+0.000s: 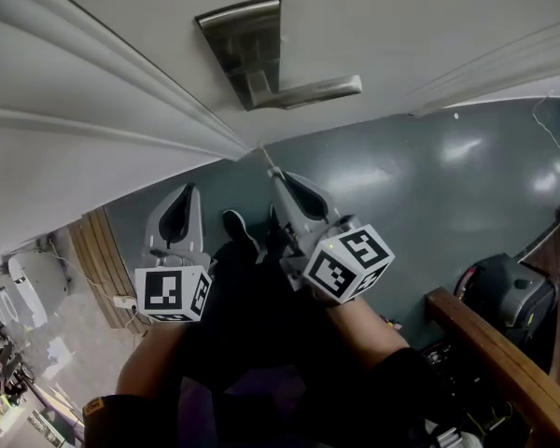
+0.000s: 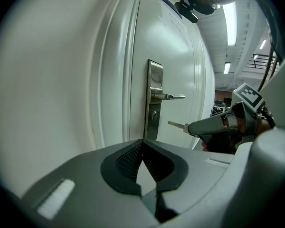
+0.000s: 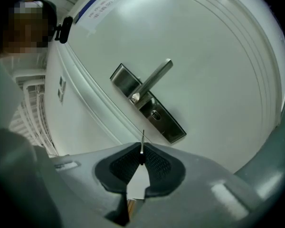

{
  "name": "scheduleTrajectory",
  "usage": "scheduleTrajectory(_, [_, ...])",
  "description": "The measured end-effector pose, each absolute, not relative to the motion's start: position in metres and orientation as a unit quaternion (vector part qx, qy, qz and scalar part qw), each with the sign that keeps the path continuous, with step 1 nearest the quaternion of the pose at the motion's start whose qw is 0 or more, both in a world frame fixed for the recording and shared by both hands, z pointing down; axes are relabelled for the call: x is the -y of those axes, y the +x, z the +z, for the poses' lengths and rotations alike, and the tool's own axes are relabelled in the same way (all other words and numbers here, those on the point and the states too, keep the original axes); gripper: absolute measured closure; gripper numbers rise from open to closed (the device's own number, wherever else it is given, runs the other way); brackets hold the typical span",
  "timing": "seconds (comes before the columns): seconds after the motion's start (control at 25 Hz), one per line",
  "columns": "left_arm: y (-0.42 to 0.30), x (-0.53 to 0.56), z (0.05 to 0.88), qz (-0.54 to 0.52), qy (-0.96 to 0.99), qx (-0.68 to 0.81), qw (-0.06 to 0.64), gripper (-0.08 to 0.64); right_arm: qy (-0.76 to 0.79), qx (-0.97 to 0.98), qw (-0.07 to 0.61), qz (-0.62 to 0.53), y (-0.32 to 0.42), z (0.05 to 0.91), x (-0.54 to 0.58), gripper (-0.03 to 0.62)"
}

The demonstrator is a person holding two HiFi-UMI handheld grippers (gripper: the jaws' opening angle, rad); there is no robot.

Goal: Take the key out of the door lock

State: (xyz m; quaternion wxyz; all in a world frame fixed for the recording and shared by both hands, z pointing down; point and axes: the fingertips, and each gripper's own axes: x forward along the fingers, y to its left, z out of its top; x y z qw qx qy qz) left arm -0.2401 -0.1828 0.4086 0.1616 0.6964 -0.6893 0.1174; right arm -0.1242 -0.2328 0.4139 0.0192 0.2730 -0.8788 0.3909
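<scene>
Key: the key (image 3: 142,144) is out of the lock. It sits pinched at the tips of the right gripper (image 3: 141,156), with its thin blade pointing at the door.
Key position: in the left gripper view the blade tip hangs in the air just right of the lock plate (image 2: 155,101). It is near the keyhole (image 3: 155,114) but not touching it.
Right gripper: closed on the key, with the pads clamping the head end and the blade standing out beyond them.
Left gripper: the left gripper (image 2: 142,141) has its jaws together with nothing between them. It is held low and to the left, well clear of the door handle (image 1: 308,90).
Handling: the key looks like a small, flat piece of metal, so probably light, stiff, and smooth enough to swivel or slip between the pads.
Where to hold: across the flat faces of the head looks best, as an edge-on pinch would likely let it twist.
Risk: a tiny key is easily dropped, and the dark floor (image 1: 429,185) lies far below.
Progress: extraction looks complete, and what remains is to carry the key away steadily.
</scene>
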Motion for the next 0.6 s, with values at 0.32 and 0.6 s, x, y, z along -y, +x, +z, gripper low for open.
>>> scheduleTrajectory(0.32, [-0.241, 0.165, 0.391, 0.119, 0.720, 0.671, 0.131, 0.543, 0.282, 0.898, 0.028, 0.337, -0.133, 0.397, 0.208, 0.577])
scheduleTrajectory(0.6, [-0.279, 0.102, 0.394, 0.102, 0.740, 0.656, 0.113, 0.543, 0.316, 0.897, 0.045, 0.306, -0.167, 0.398, 0.147, 0.577])
